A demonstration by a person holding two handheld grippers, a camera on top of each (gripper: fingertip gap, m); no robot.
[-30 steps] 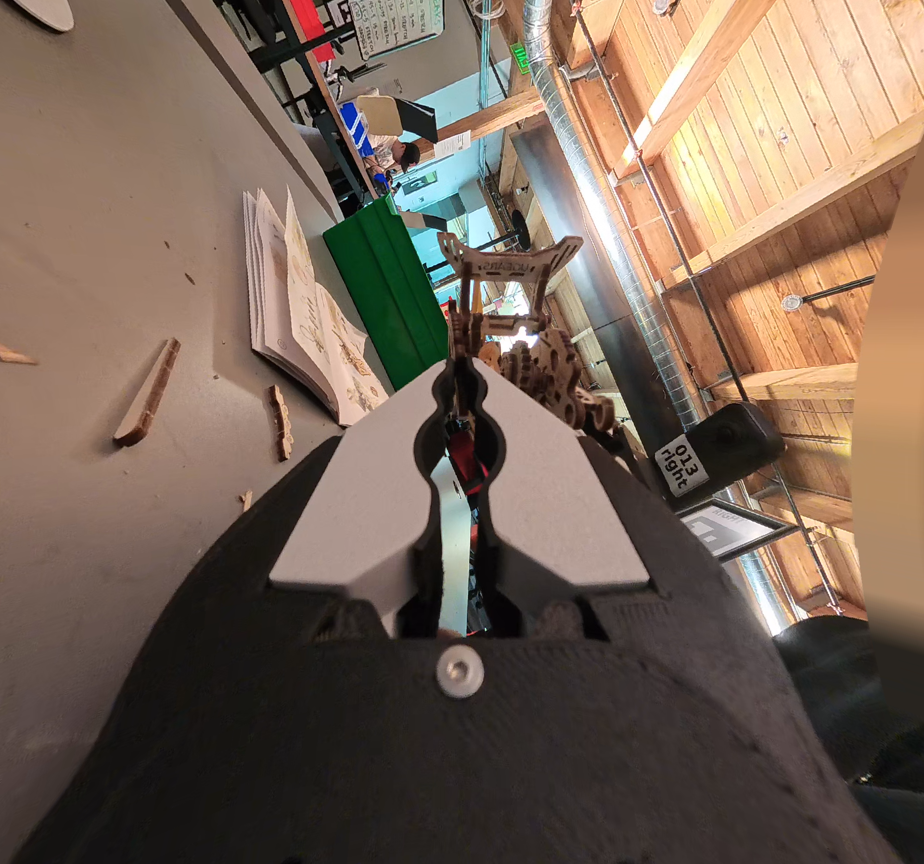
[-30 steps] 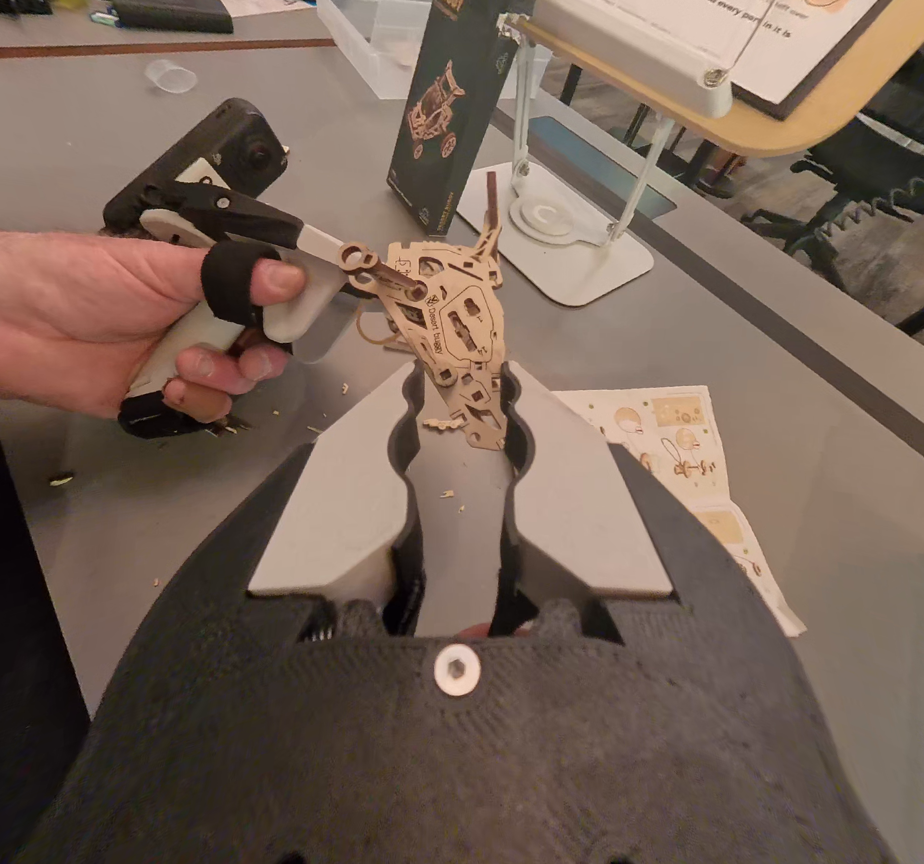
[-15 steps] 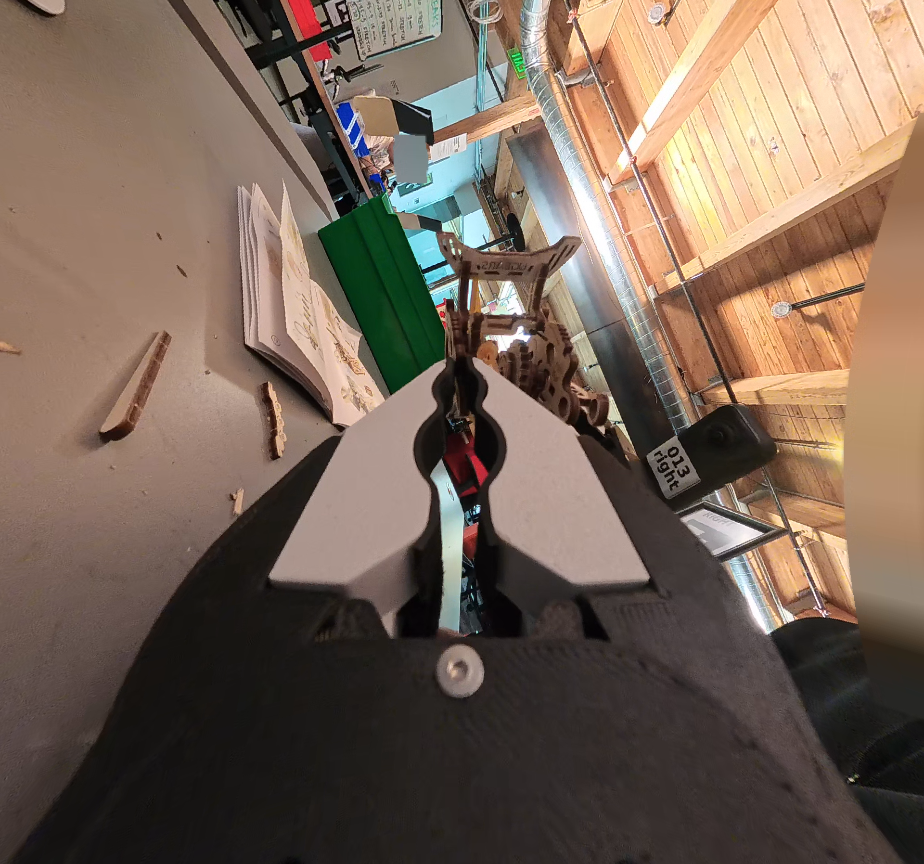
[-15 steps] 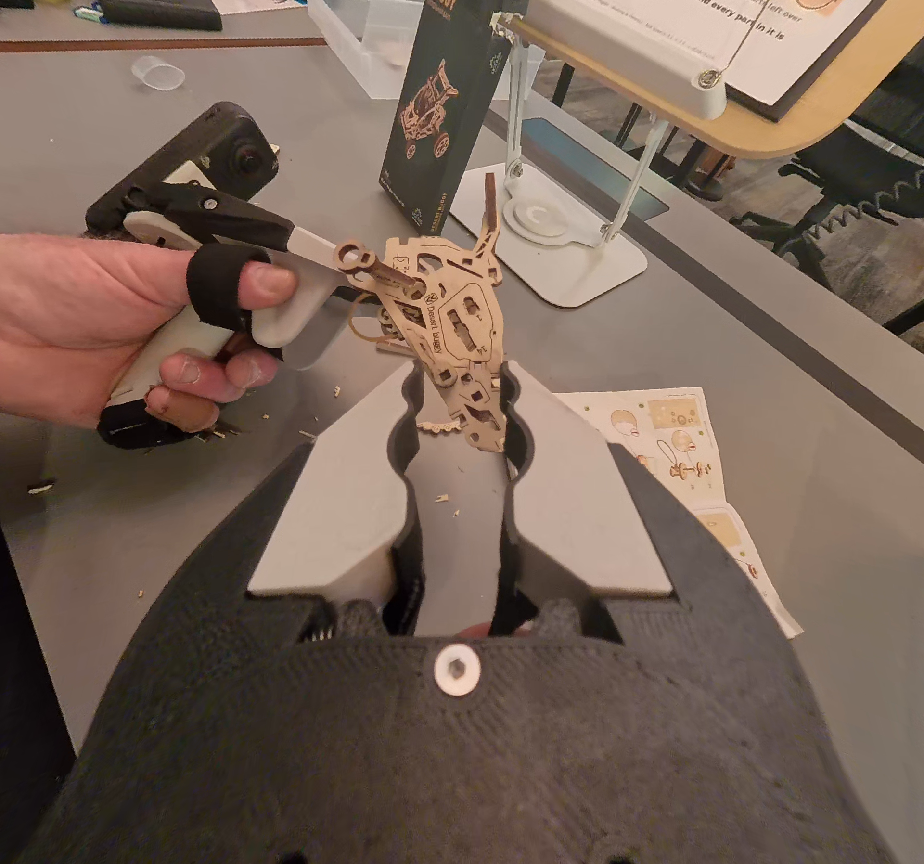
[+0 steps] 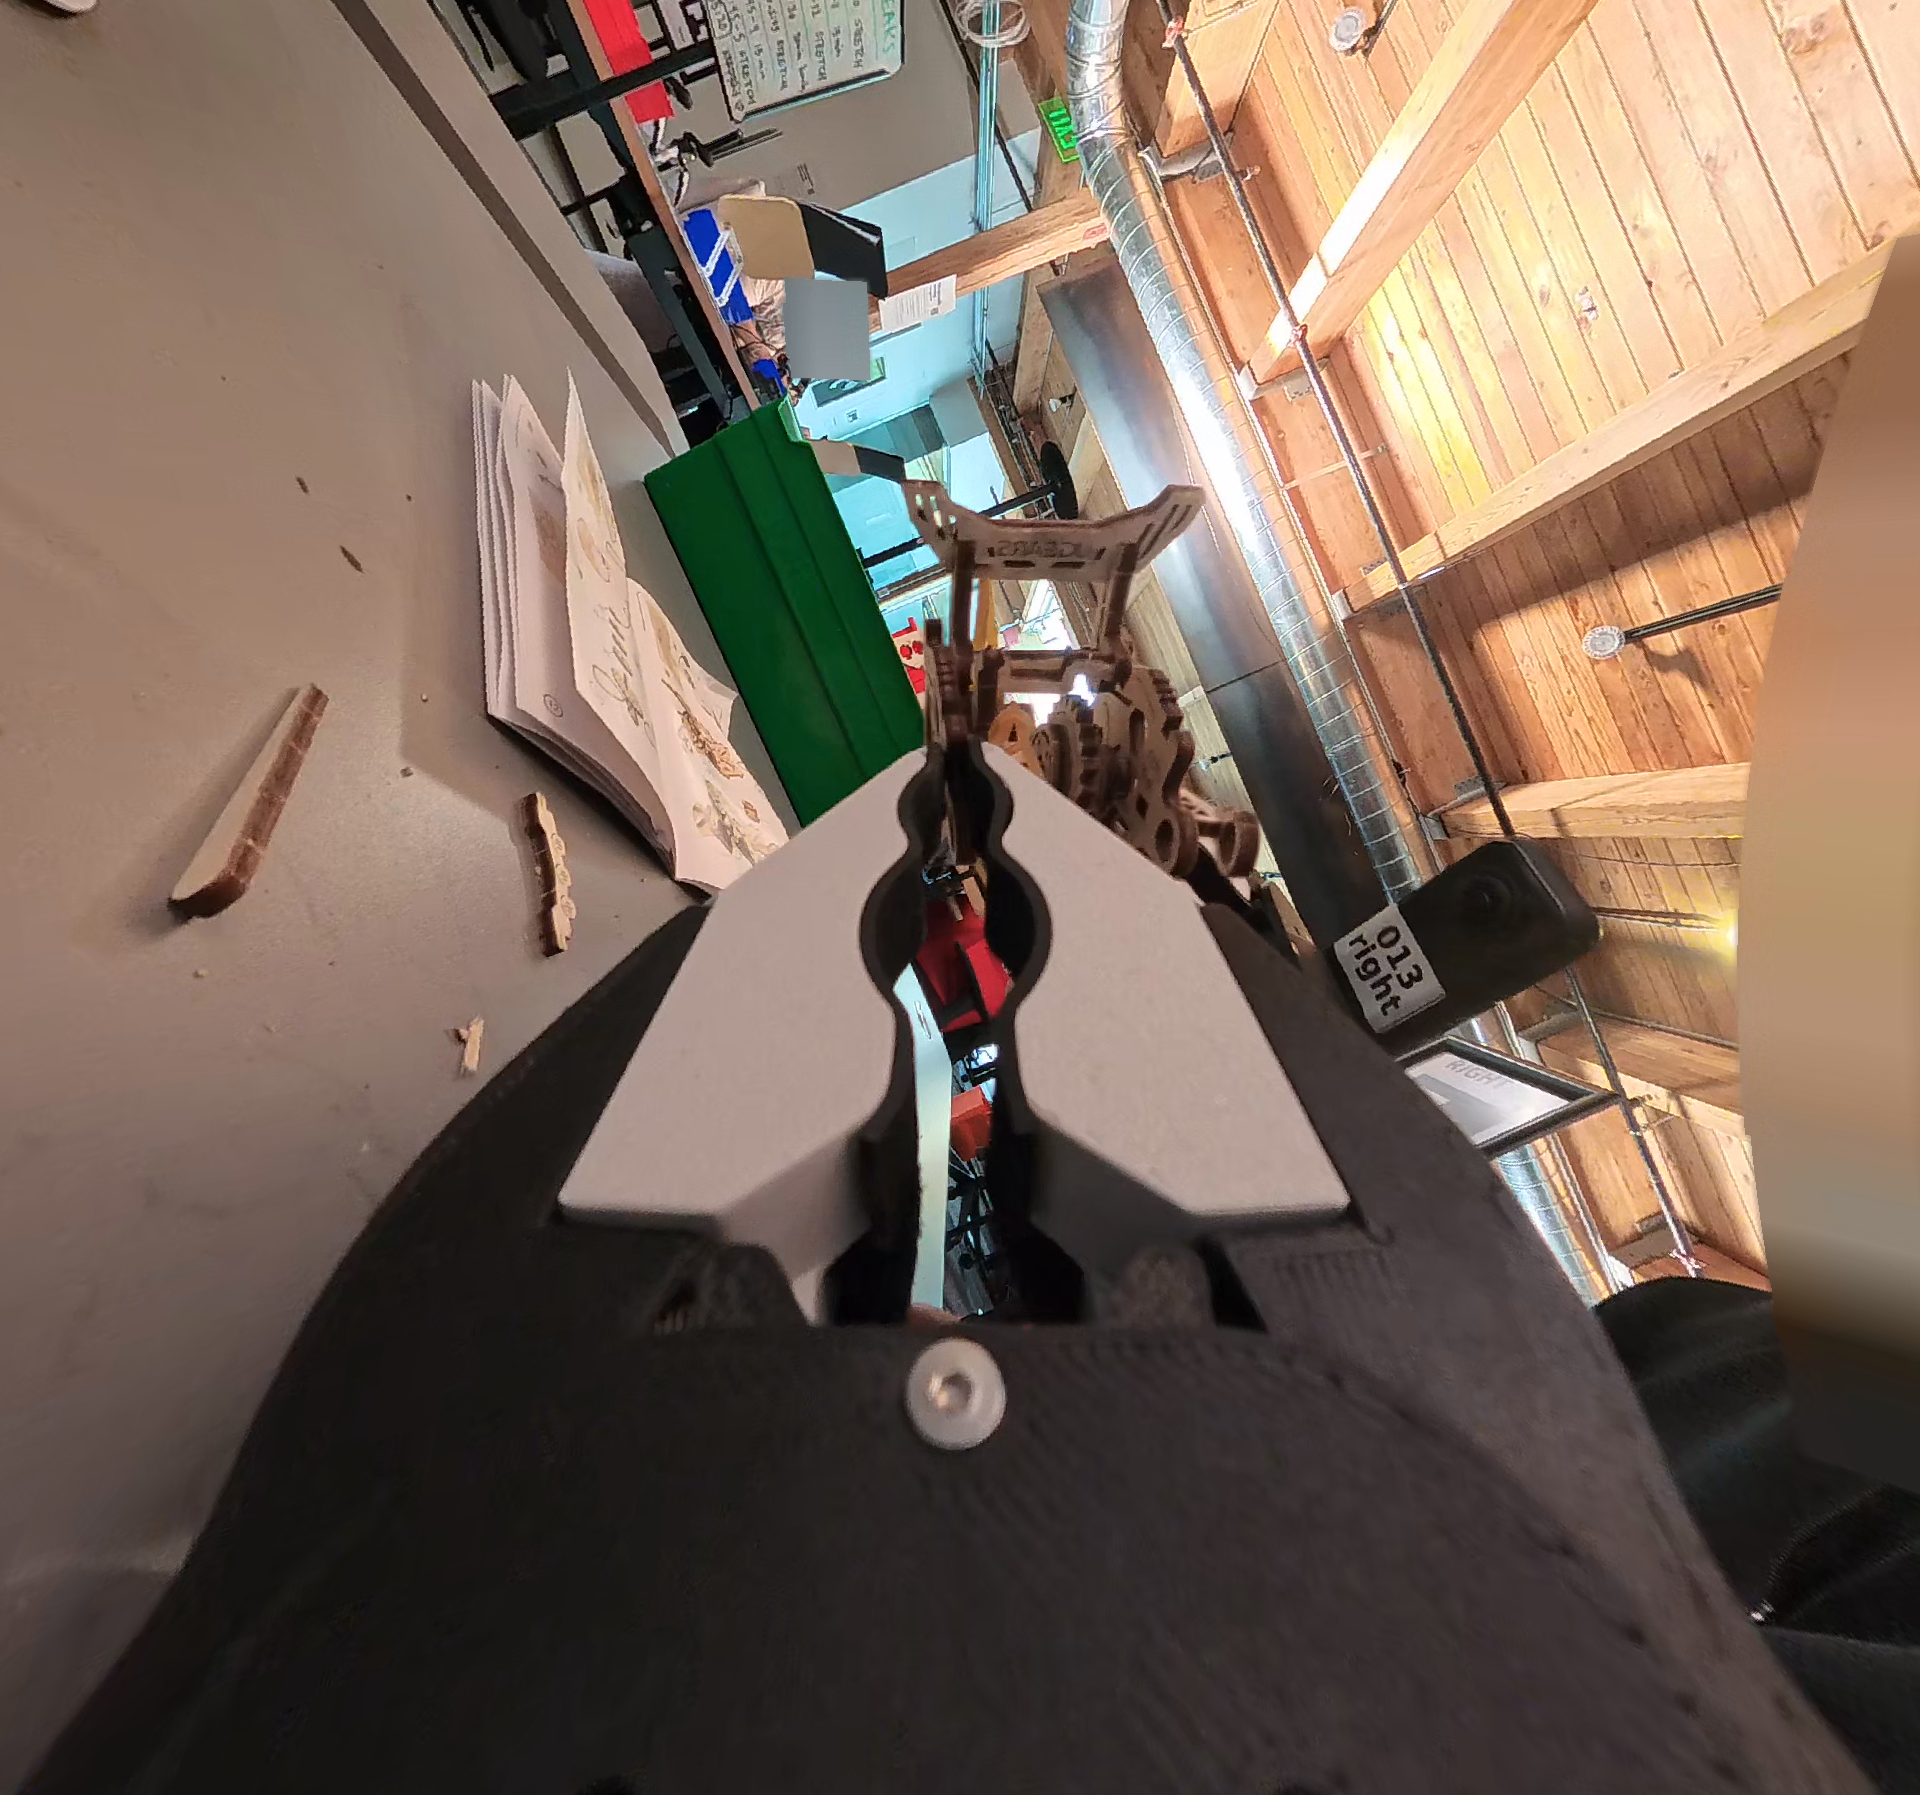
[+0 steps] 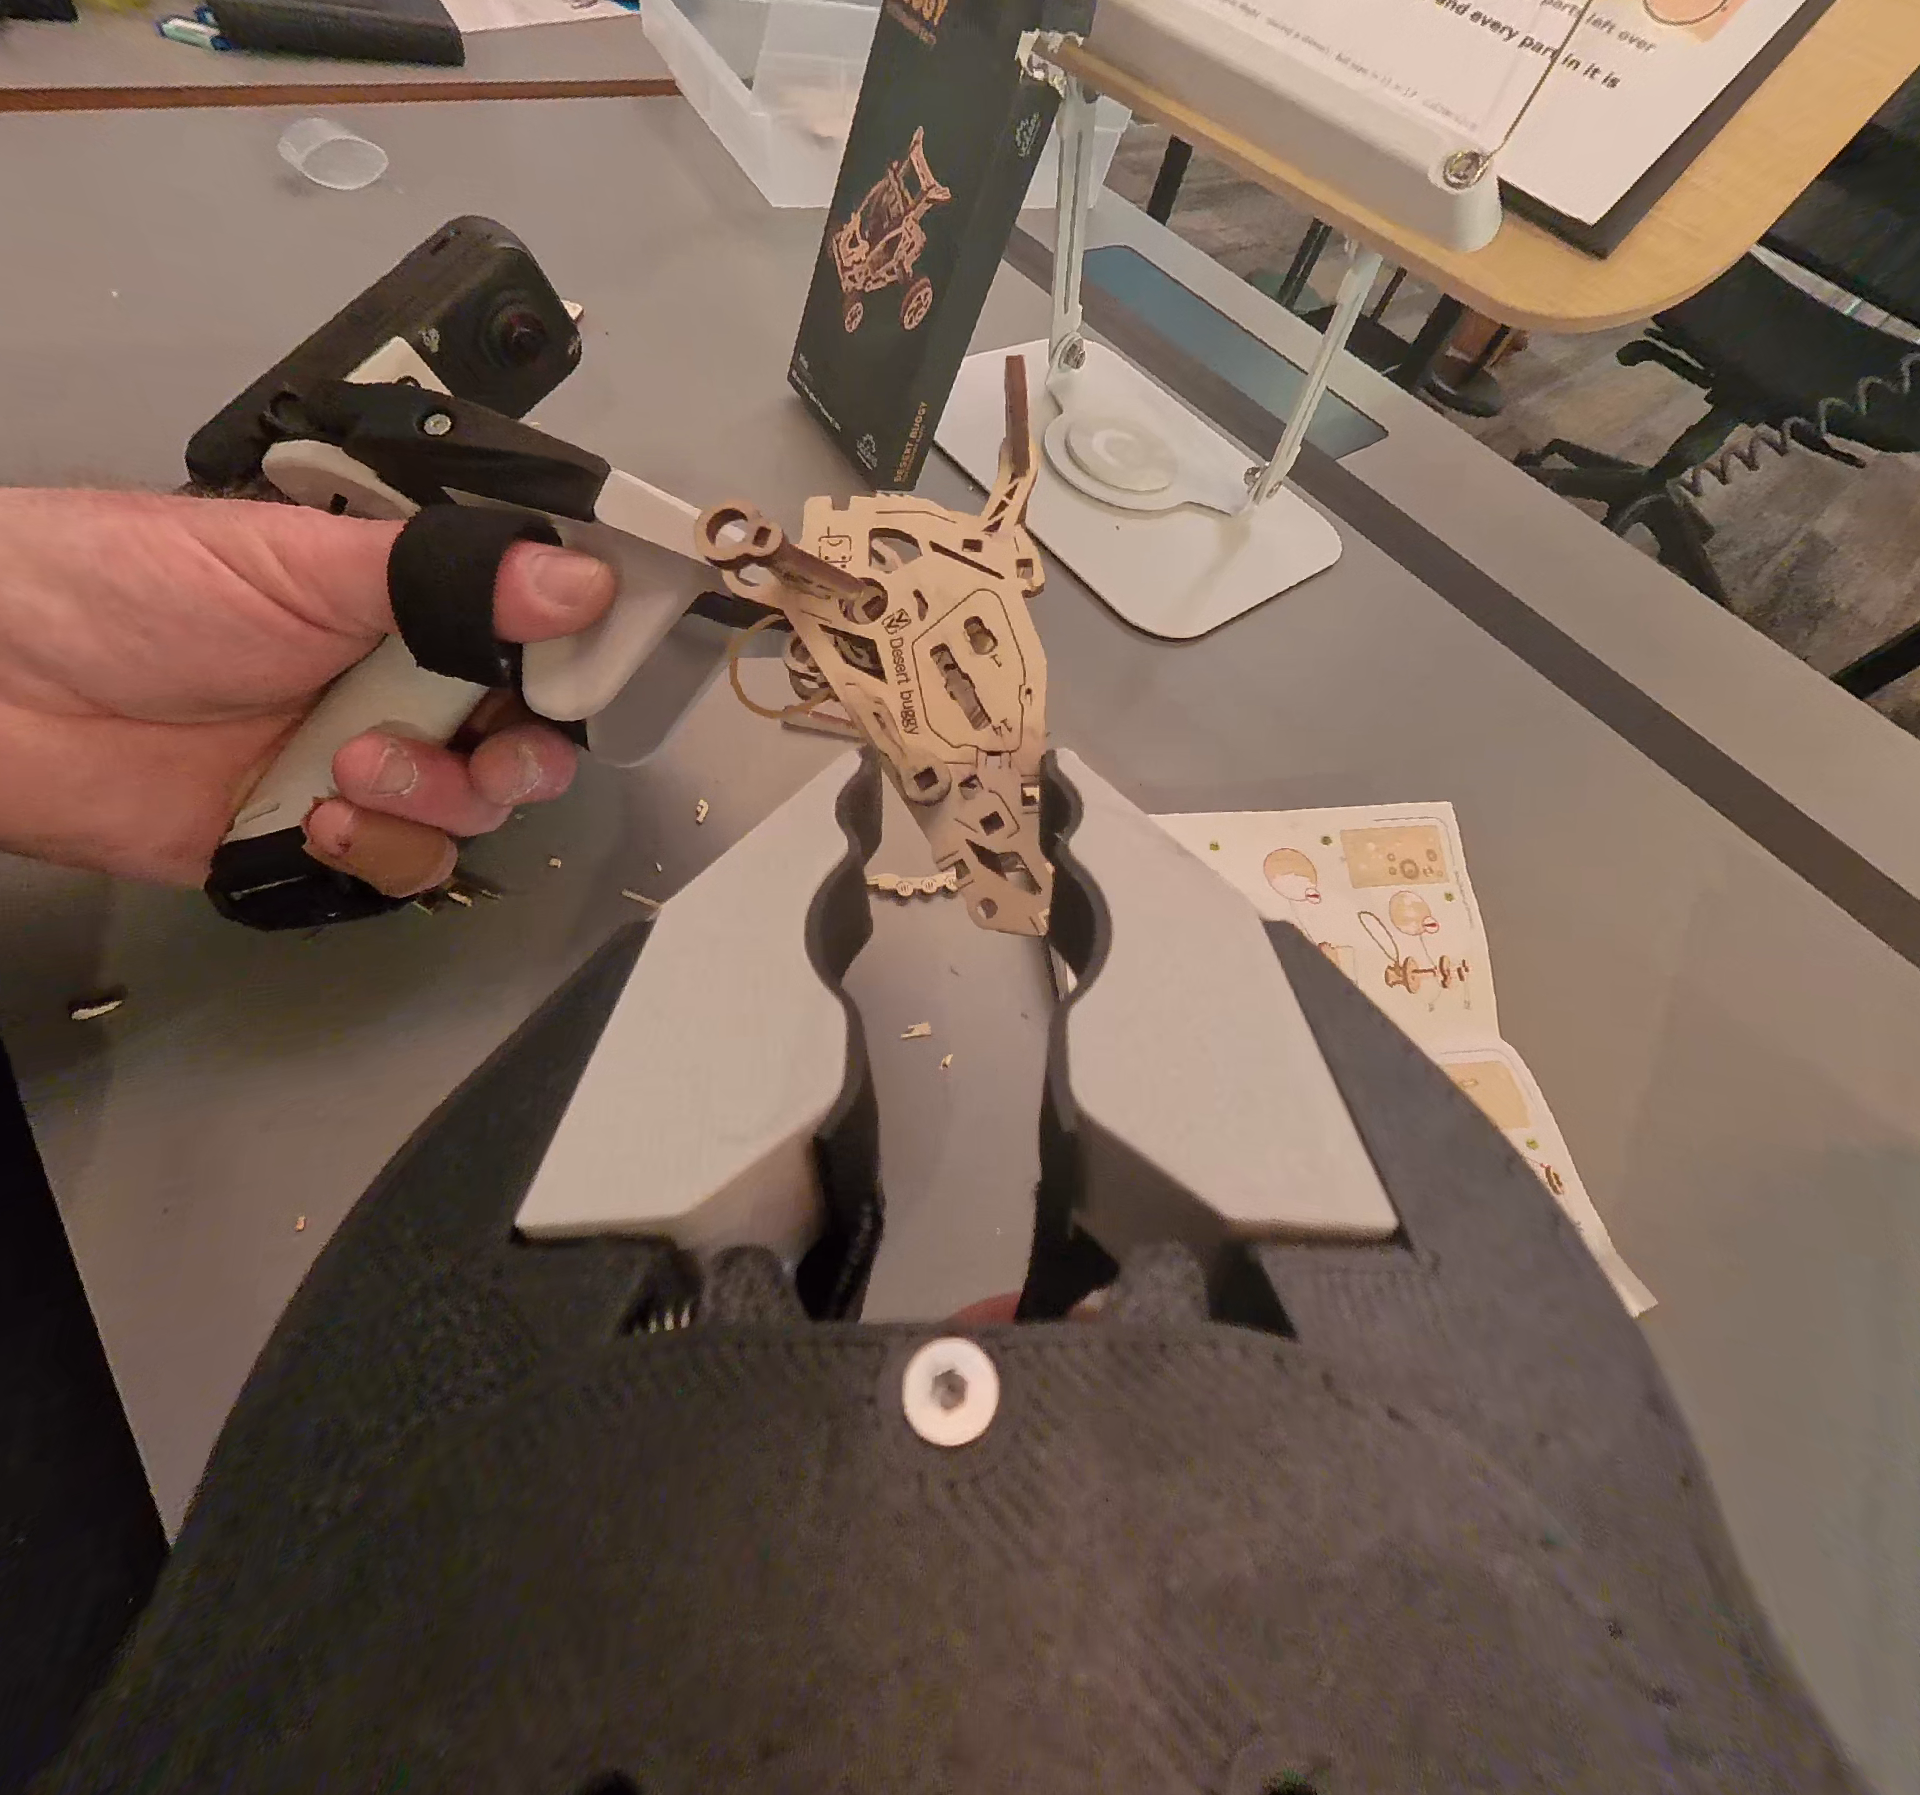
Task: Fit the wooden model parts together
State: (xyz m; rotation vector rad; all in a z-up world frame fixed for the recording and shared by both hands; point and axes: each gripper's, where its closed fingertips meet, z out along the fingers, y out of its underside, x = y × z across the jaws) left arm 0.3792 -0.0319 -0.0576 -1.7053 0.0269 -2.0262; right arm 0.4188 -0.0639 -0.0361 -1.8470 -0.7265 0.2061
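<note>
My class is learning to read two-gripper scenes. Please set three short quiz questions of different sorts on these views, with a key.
1. True or false: the half-built tan wooden buggy model is lying flat on the grey table.
2. Which is wider open: the left gripper or the right gripper?
3. Multiple choice: the tall black model box is A) standing upright, B) lying flat, C) held in a hand.

Key: 1 false, it is held up between both grippers. 2 the right gripper. 3 A.

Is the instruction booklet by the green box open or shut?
Open: the booklet lies on the table with pages fanned and printed diagrams showing.
</note>
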